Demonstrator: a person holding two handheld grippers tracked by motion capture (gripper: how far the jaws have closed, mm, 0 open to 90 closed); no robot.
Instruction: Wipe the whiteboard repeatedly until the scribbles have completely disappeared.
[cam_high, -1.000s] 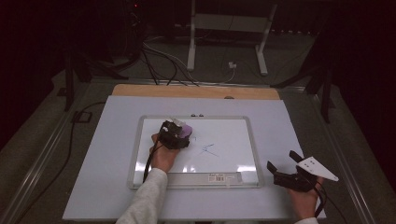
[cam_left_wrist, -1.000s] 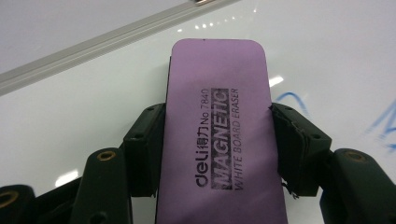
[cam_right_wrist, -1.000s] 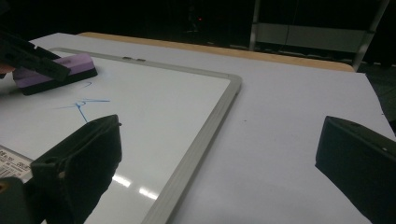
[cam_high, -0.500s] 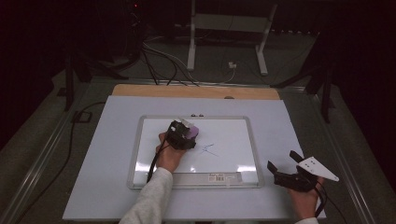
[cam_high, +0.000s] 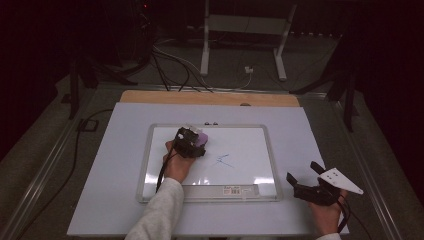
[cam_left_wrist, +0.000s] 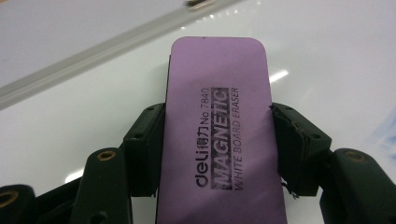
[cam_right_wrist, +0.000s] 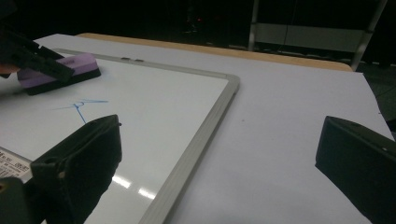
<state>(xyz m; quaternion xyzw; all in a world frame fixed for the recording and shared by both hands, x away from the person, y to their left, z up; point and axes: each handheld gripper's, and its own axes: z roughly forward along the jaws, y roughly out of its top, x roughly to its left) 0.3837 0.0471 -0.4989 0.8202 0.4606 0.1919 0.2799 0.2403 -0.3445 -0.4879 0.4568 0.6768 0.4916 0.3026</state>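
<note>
A purple whiteboard eraser (cam_left_wrist: 217, 74) lies flat on the whiteboard (cam_high: 250, 150), and my left gripper (cam_left_wrist: 217, 135) is shut on its long sides. In the high view the left gripper (cam_high: 189, 142) and the eraser (cam_high: 201, 140) are at the board's upper left. A small blue scribble (cam_high: 222, 161) lies just right of and below them. My right gripper (cam_high: 302, 171) rests off the board near the table's front right, open with nothing between its jaws. In the right gripper view the right gripper (cam_right_wrist: 219, 154) faces the board's frame (cam_right_wrist: 201, 135), the scribble (cam_right_wrist: 81, 106) and the eraser (cam_right_wrist: 70, 65).
The board lies on a white sheet (cam_high: 310, 130) over the table, with a wooden strip (cam_high: 210, 98) along the far edge. A label (cam_high: 235, 190) sits on the board's near frame. Cables (cam_high: 175, 65) and a stand (cam_high: 240, 30) are on the floor behind.
The left hand with the eraser has shifted slightly to the right on the board. The right gripper has kept still.
</note>
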